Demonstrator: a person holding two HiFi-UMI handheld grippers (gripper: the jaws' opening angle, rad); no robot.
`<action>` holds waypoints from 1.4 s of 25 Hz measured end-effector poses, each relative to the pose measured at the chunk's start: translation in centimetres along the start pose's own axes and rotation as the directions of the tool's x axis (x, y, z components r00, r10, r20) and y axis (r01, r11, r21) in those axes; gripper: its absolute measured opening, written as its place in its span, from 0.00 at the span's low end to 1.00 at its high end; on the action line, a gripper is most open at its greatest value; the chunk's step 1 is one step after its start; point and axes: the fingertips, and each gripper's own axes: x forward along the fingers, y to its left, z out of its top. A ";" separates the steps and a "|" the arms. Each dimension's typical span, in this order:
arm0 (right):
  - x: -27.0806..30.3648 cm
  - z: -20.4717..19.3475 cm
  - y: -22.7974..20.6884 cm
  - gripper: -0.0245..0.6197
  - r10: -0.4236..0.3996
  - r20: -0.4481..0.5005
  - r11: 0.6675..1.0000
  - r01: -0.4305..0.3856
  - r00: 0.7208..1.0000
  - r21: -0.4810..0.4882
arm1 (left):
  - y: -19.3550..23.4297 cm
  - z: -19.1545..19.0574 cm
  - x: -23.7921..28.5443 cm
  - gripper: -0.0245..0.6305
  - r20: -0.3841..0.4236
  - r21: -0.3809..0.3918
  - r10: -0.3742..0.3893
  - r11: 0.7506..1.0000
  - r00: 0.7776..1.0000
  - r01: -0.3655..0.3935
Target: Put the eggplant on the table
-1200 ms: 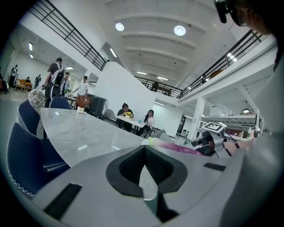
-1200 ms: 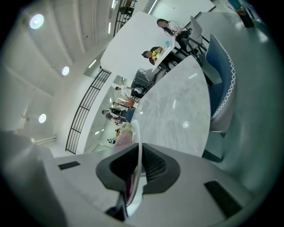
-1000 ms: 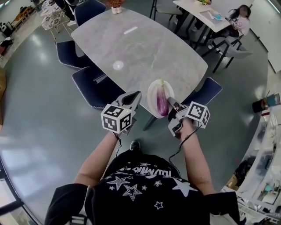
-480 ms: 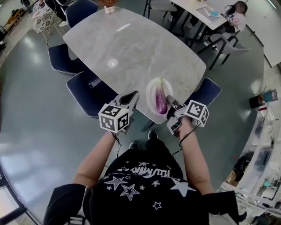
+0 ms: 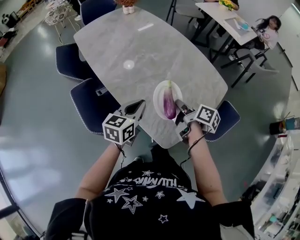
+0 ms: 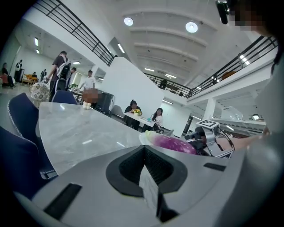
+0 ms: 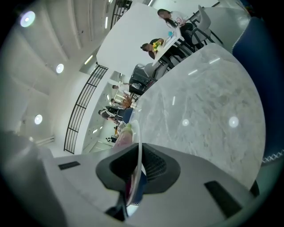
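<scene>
A wide hall with a glossy grey floor [image 5: 33,131] holds a long oval desk of grey marbled stone [image 5: 140,51], with dark blue upholstered chairs [image 5: 89,105] drawn up along its sides. Farther back stands a second, smaller table [image 5: 220,14], and a person [image 5: 268,24] sits beside it.

Near the desk's close end is a round white plate [image 5: 158,92], and a glossy purple eggplant with a pale green stem [image 5: 169,104] lies lengthwise on it. The right hand-held gripper [image 5: 180,107] reaches in from the near side and has its jaws closed on the plate's near rim; in the right gripper view the thin white rim [image 7: 138,146] runs edge-on straight between the two jaws, with the eggplant [image 7: 123,136] showing pinkish just behind it. The plate sits over the desk's surface, but it is hard to tell whether it rests there or is held slightly above.

The left hand-held gripper [image 5: 136,107] hovers at the desk's near edge, just to the left of the plate and apart from it. Its jaws are pressed together with nothing between them. Past its jaws, the left gripper view shows the eggplant [image 6: 171,142] on the plate [image 6: 143,138].
</scene>
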 end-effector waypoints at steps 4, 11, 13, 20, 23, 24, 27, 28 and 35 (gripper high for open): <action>3.4 2.7 -0.1 0.08 0.009 -0.040 1.000 -0.009 0.999 -0.001 | 2.5 1.4 2.4 0.05 0.003 -0.010 0.046 0.999 0.999 -0.046; 6.8 5.6 -0.1 0.08 0.025 -0.102 1.000 -0.027 0.994 -0.016 | 4.8 3.0 5.4 0.05 0.016 -0.028 0.117 0.993 0.993 -0.117; 7.7 6.2 -0.4 0.08 0.022 -0.116 1.000 -0.024 0.993 -0.015 | 5.5 3.5 6.2 0.05 0.019 -0.035 0.137 0.990 0.990 -0.136; 10.6 8.2 -1.6 0.08 0.009 -0.143 1.000 -0.010 0.990 -0.010 | 8.4 4.1 8.5 0.05 0.005 -0.049 0.179 0.983 0.984 -0.178; 11.7 9.0 -2.6 0.08 -0.008 -0.150 1.000 0.007 0.989 -0.004 | 9.3 3.8 9.7 0.05 -0.007 -0.060 0.192 0.980 0.981 -0.192; 12.0 9.3 -3.0 0.08 -0.012 -0.152 1.000 0.012 0.988 0.001 | 9.5 3.8 10.0 0.05 -0.012 -0.059 0.196 0.979 0.980 -0.197; 13.0 9.8 -4.2 0.08 -0.028 -0.163 0.999 0.031 0.986 0.018 | 10.3 3.8 10.8 0.05 -0.027 -0.066 0.211 0.975 0.977 -0.213; 13.3 9.8 -4.7 0.08 -0.036 -0.169 0.999 0.040 0.985 0.022 | 10.7 3.8 11.1 0.05 -0.031 -0.070 0.217 0.973 0.976 -0.219; 15.2 9.9 -8.2 0.08 -0.100 -0.211 0.995 0.103 0.972 0.003 | 12.5 2.8 12.6 0.05 -0.065 -0.084 0.255 0.962 0.965 -0.260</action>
